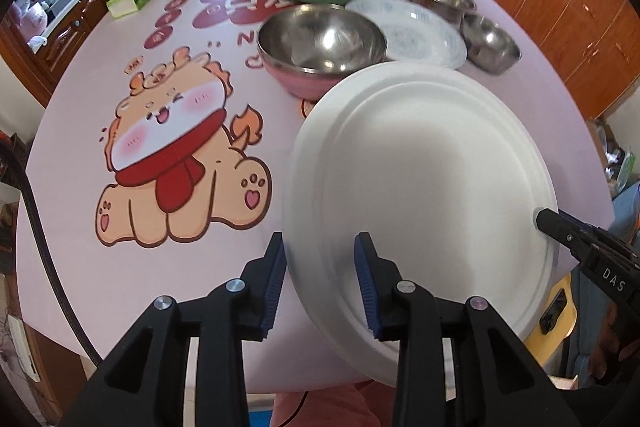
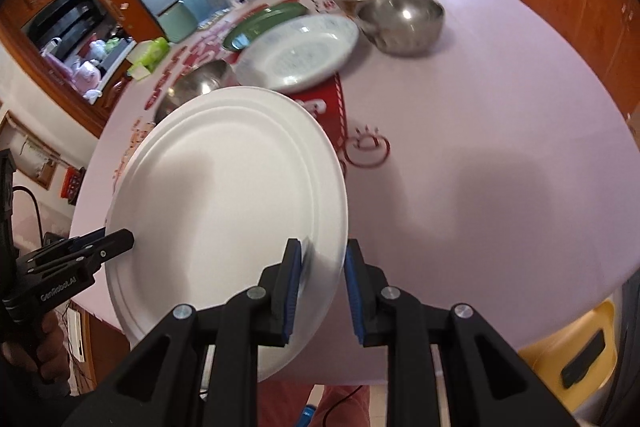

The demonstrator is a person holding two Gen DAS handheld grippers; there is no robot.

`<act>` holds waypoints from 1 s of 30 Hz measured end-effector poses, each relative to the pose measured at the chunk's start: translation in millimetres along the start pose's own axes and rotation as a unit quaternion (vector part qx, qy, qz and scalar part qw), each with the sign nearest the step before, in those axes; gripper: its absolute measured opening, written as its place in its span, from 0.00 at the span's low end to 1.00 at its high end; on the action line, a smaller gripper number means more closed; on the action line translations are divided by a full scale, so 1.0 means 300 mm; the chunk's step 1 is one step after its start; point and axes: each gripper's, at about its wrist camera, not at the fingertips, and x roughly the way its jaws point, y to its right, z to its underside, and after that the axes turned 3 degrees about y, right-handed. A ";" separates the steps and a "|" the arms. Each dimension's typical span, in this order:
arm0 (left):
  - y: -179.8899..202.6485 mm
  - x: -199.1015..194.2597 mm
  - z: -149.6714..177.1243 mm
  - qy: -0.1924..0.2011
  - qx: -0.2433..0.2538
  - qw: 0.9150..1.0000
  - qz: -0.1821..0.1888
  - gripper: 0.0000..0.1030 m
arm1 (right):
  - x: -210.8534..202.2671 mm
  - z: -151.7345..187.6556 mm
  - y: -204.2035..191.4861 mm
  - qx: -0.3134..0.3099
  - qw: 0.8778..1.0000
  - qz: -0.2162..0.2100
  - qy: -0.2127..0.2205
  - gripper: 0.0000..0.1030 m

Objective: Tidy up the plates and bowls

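Currently, grip: left gripper (image 1: 320,283) and right gripper (image 2: 320,291) fingers straddle white plate (image 1: 420,195) rims, seemingly unclamped.
Risk: uneven squeeze tips plate.

White plate (image 1: 420,195) tilted above the table's near edge.

Pink round table (image 1: 80,187) (cartoon dragon print), orange wooden cabinets (image 1: 560,27), yellow chair (image 2: 572,367)
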 end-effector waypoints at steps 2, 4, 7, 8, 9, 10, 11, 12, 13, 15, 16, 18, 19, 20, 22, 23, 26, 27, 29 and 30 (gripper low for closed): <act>0.004 0.026 -0.001 -0.005 0.005 1.000 -0.005 0.31 | 0.021 0.013 0.000 0.004 1.000 0.007 -0.004 0.23; 0.006 0.055 -0.003 -0.012 0.010 1.000 -0.007 0.31 | 0.032 0.028 0.002 0.005 1.000 0.016 -0.005 0.23; 0.010 0.093 -0.004 -0.019 0.016 1.000 -0.008 0.31 | 0.052 0.033 0.002 0.003 1.000 0.031 -0.002 0.23; 0.011 0.106 -0.004 -0.022 0.018 1.000 -0.008 0.32 | 0.061 0.034 0.002 0.003 0.999 0.037 -0.002 0.23; 0.013 0.120 -0.002 -0.026 0.022 0.999 -0.008 0.32 | 0.070 0.033 0.003 0.003 0.999 0.042 -0.003 0.23; 0.015 0.133 -0.001 -0.031 0.025 0.999 -0.008 0.32 | 0.078 0.032 0.004 0.003 0.999 0.046 -0.004 0.23; 0.017 0.142 0.000 -0.033 0.027 0.999 -0.008 0.32 | 0.085 0.031 0.004 0.005 0.999 0.051 -0.005 0.23; 0.019 0.154 0.002 -0.036 0.031 0.999 -0.006 0.32 | 0.091 0.030 0.005 0.006 0.999 0.053 -0.005 0.23; 0.019 0.160 0.004 -0.037 0.033 0.999 -0.005 0.32 | 0.096 0.031 0.007 0.008 0.998 0.056 -0.004 0.23; 0.016 0.171 0.008 -0.038 0.037 0.999 -0.002 0.33 | 0.105 0.030 0.008 0.011 0.998 0.057 -0.002 0.23; 0.015 0.176 0.010 -0.038 0.039 0.999 0.001 0.33 | 0.109 0.029 0.009 0.012 0.998 0.059 -0.001 0.23; 0.009 0.188 0.015 -0.042 0.045 0.998 0.006 0.34 | 0.120 0.027 0.009 0.016 0.998 0.064 0.001 0.23; 0.007 0.193 0.016 -0.043 0.048 0.998 0.008 0.33 | 0.123 0.026 0.008 0.016 0.998 0.067 0.001 0.23; 0.004 0.198 0.019 -0.044 0.051 0.998 0.011 0.33 | 0.128 0.026 0.005 0.016 0.997 0.074 0.001 0.23; -0.003 0.205 0.019 -0.046 0.057 0.997 0.017 0.34 | 0.132 0.024 0.001 0.017 0.997 0.082 -0.001 0.24; -0.007 0.209 0.018 -0.048 0.059 0.997 0.019 0.34 | 0.135 0.023 -0.001 0.019 0.996 0.087 -0.004 0.25; -0.031 0.214 0.013 -0.052 0.062 0.996 0.028 0.34 | 0.138 0.024 -0.007 0.028 0.994 0.103 -0.009 0.34; -0.044 0.211 0.012 -0.053 0.062 0.996 0.037 0.34 | 0.138 0.025 -0.013 0.026 0.993 0.112 -0.010 0.36; -0.071 0.205 0.012 -0.052 0.066 0.995 0.047 0.34 | 0.138 0.028 -0.021 0.025 0.991 0.131 -0.013 0.37; -0.083 0.202 0.012 -0.053 0.068 0.995 0.050 0.35 | 0.133 0.030 -0.025 0.028 0.991 0.134 -0.012 0.38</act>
